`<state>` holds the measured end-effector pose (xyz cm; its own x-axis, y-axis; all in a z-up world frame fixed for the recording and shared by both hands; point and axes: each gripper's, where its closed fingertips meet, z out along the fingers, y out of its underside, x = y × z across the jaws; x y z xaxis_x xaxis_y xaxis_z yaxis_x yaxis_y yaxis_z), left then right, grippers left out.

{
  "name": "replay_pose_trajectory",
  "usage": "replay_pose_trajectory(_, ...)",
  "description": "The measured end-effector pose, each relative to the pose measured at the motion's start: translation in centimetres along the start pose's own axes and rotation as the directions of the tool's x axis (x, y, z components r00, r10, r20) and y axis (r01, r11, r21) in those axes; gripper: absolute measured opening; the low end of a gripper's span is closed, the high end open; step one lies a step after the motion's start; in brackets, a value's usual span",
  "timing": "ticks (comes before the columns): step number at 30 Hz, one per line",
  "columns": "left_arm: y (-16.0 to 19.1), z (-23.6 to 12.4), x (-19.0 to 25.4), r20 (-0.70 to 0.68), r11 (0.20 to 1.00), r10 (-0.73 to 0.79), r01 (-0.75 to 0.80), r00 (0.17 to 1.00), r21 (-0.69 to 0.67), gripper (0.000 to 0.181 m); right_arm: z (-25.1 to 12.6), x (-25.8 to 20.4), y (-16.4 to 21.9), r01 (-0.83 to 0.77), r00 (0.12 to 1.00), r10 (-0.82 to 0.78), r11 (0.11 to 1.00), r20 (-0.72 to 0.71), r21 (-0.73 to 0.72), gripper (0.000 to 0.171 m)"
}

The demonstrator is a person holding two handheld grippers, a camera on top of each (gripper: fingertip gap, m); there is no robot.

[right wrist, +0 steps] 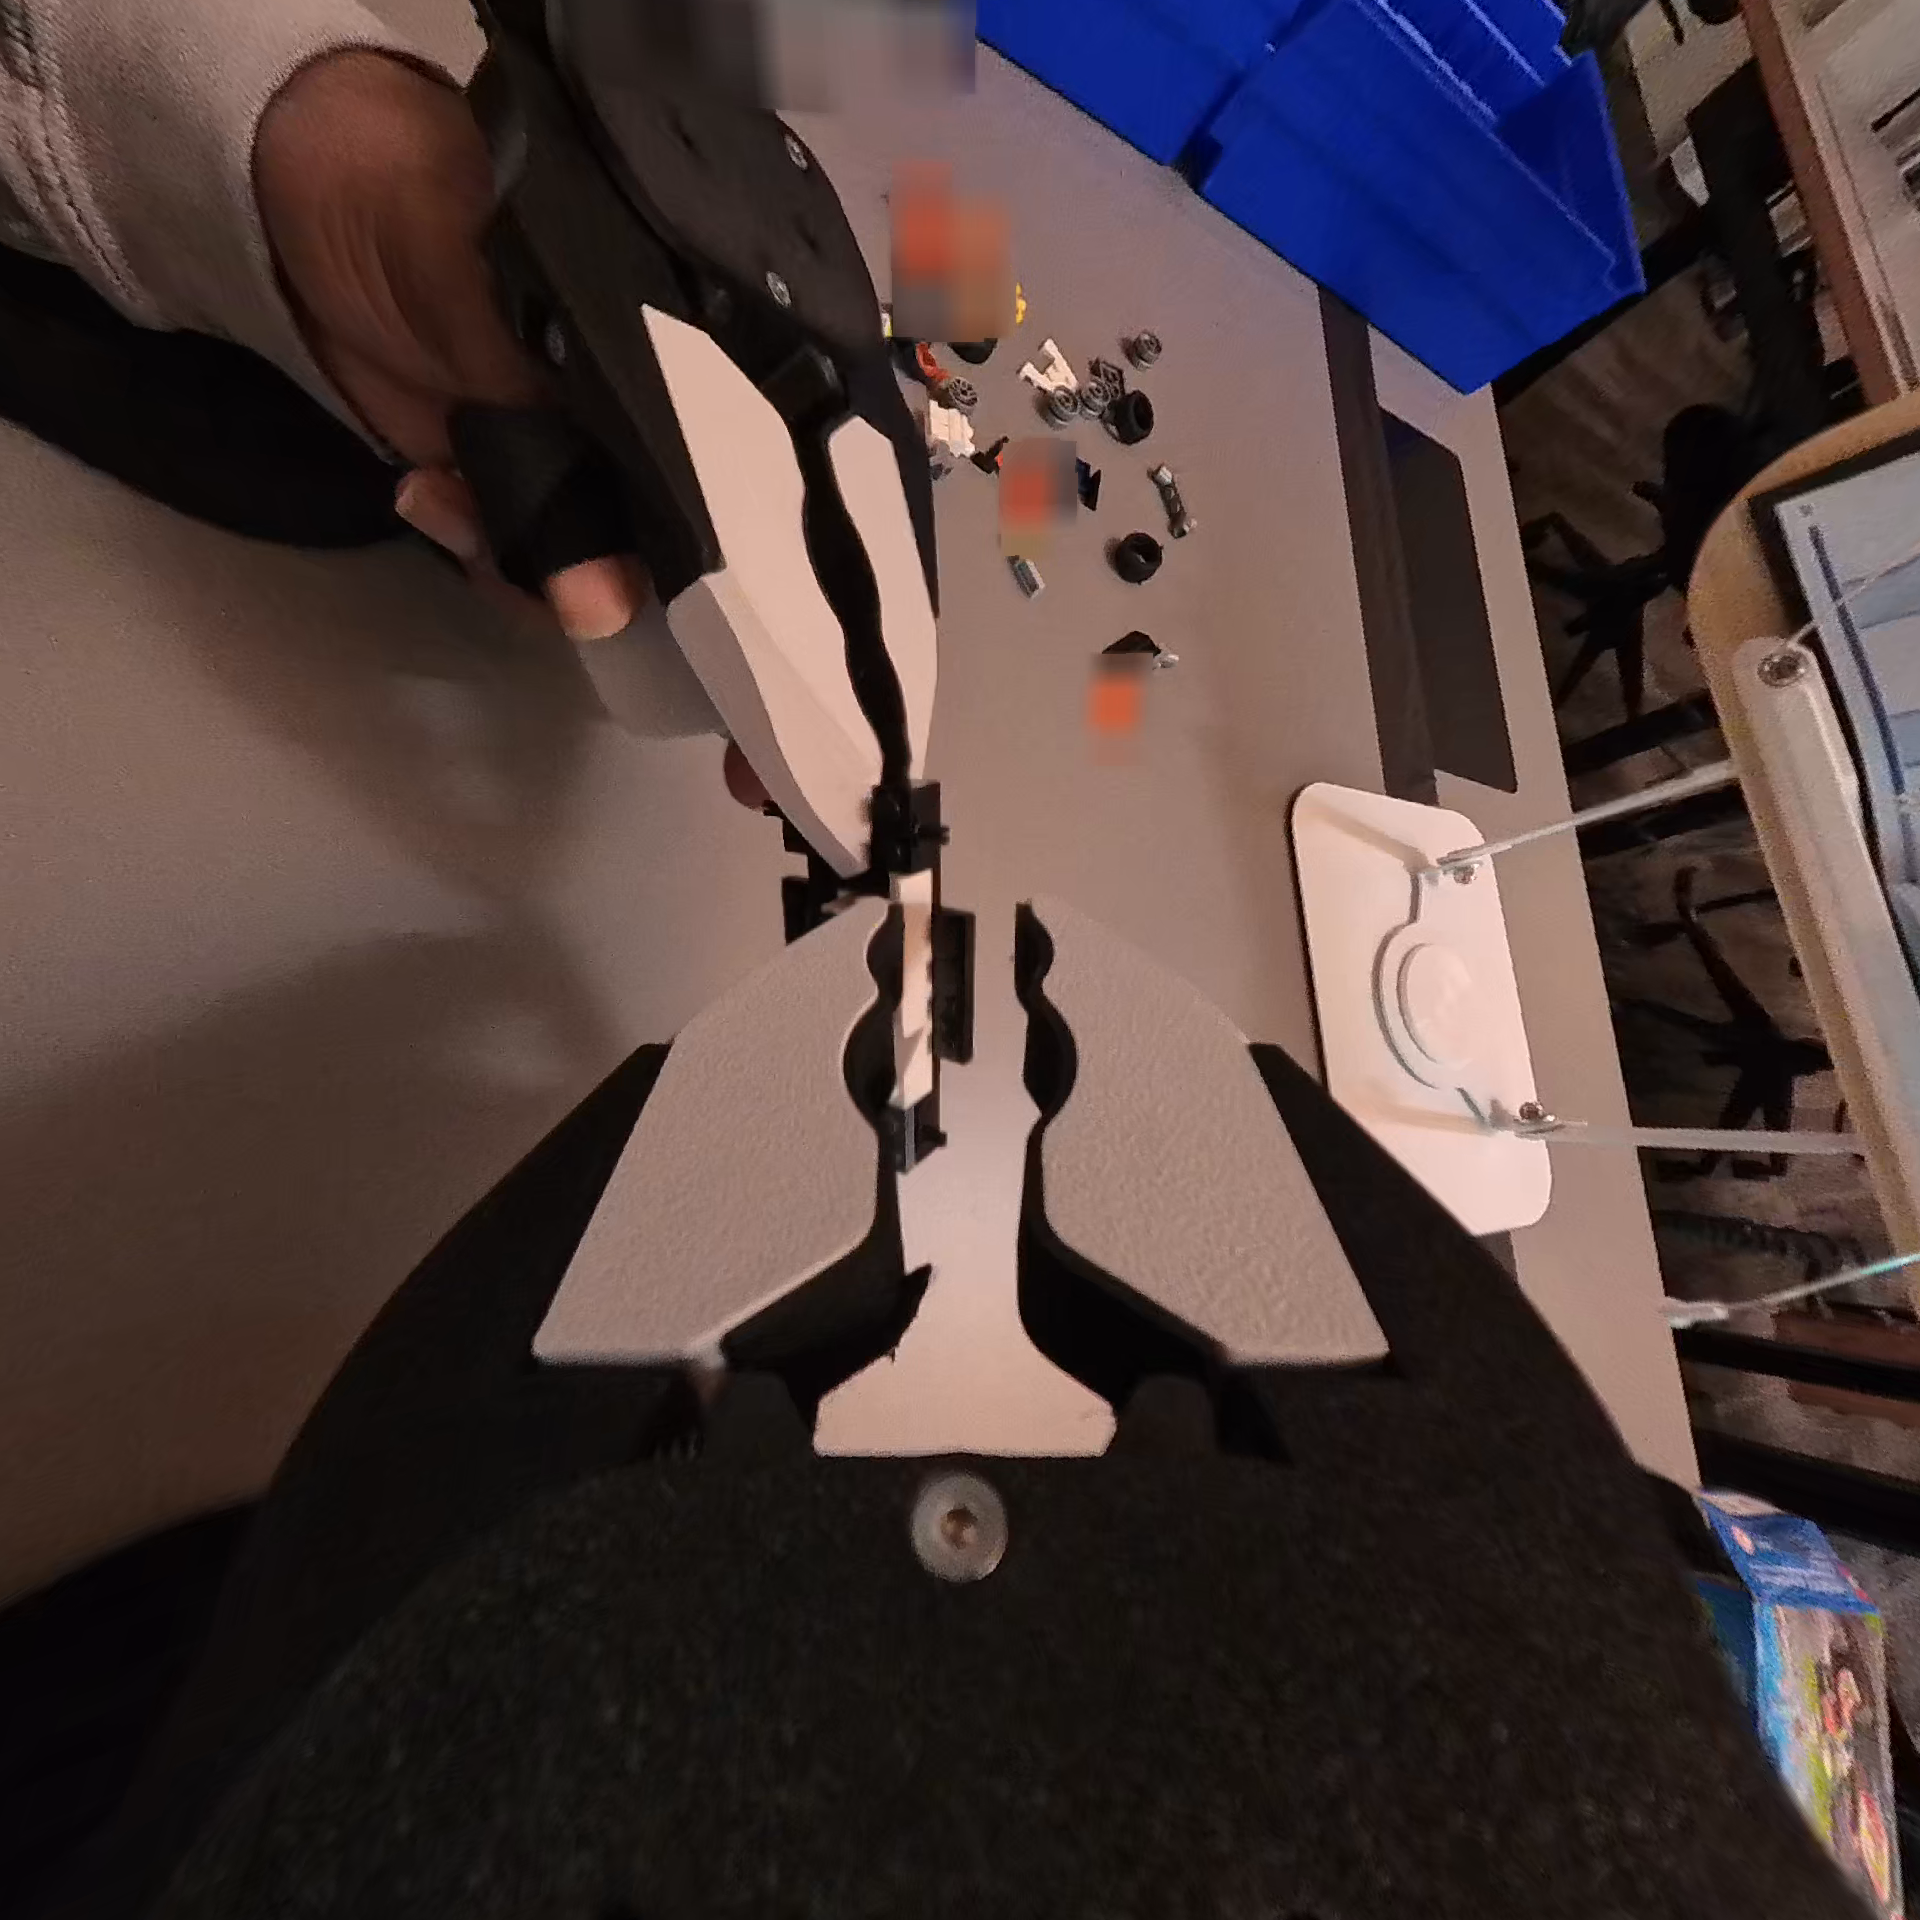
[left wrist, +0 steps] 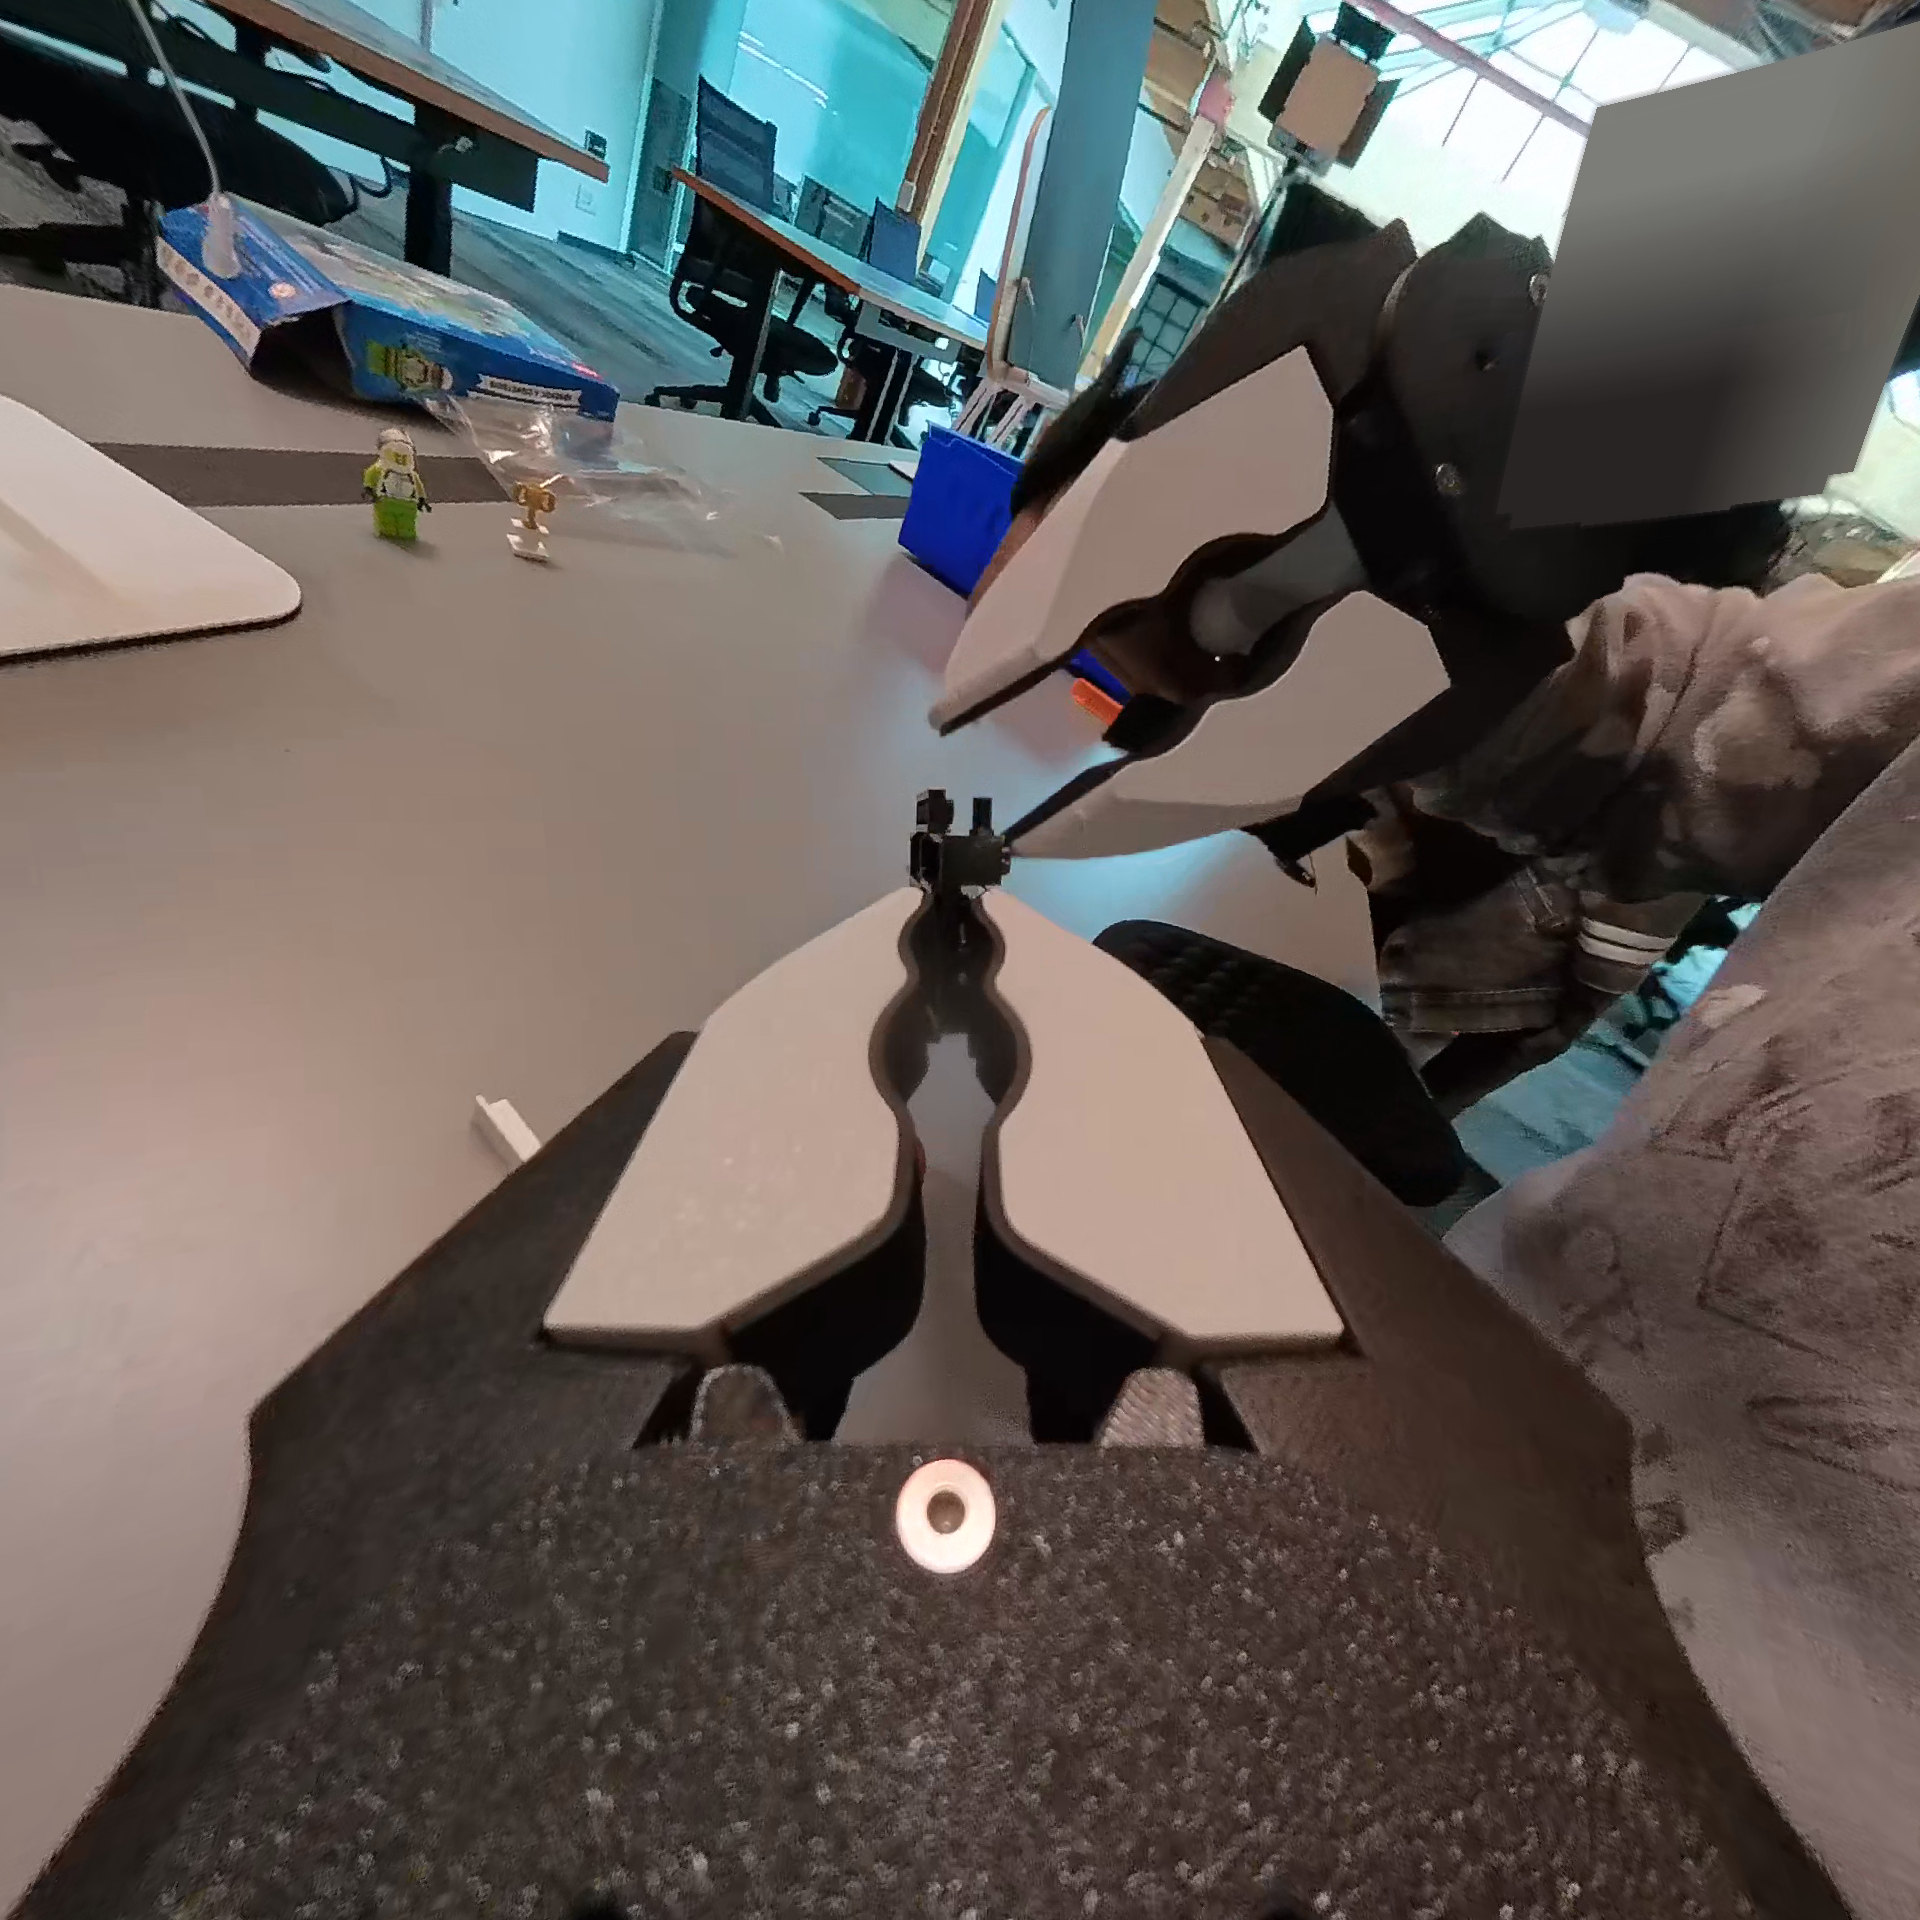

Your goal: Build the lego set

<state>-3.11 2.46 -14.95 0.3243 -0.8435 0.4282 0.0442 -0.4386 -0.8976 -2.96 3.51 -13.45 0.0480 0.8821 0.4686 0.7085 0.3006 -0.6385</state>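
Grey tabletop (left wrist: 436,831) fills both views. At centre frame, the left gripper (left wrist: 951,894) has its jaws nearly closed, pinching the black lego assembly (left wrist: 956,847) at its tips. The right gripper (right wrist: 961,914) stands clearly parted; the assembly, black with a white strip, lies against its left finger (right wrist: 758,1091), apart from the other. Only the left wrist view shows a green minifigure (left wrist: 396,488) and trophy piece (left wrist: 533,520) upper left; only the right shows loose parts (right wrist: 1091,405) and blue bins (right wrist: 1403,156) along the top.
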Motion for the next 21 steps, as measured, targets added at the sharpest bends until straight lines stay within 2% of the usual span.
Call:
replay_pose_trajectory(7,0.0,-0.1,0.7,0.02,0.991,0.13,-0.13,0.991,-0.018,0.005,0.4,-0.9,-0.1,0.058,0.998,-0.057,0.998,0.025,-0.01,0.015)
replay_pose_trajectory(10,0.1,-0.1,1.0,0.033,0.982,0.189,-0.188,0.981,-0.033,0.005,0.2,-1.4,0.0,0.095,0.995,-0.094,0.995,0.029,-0.017,0.007)
replay_pose_trajectory(21,0.3,0.0,1.4,0.044,0.963,0.267,-0.264,0.963,-0.057,0.005,-0.1,-1.7,-0.1,0.13,0.99,-0.131,0.991,-0.046,-0.017,0.005)
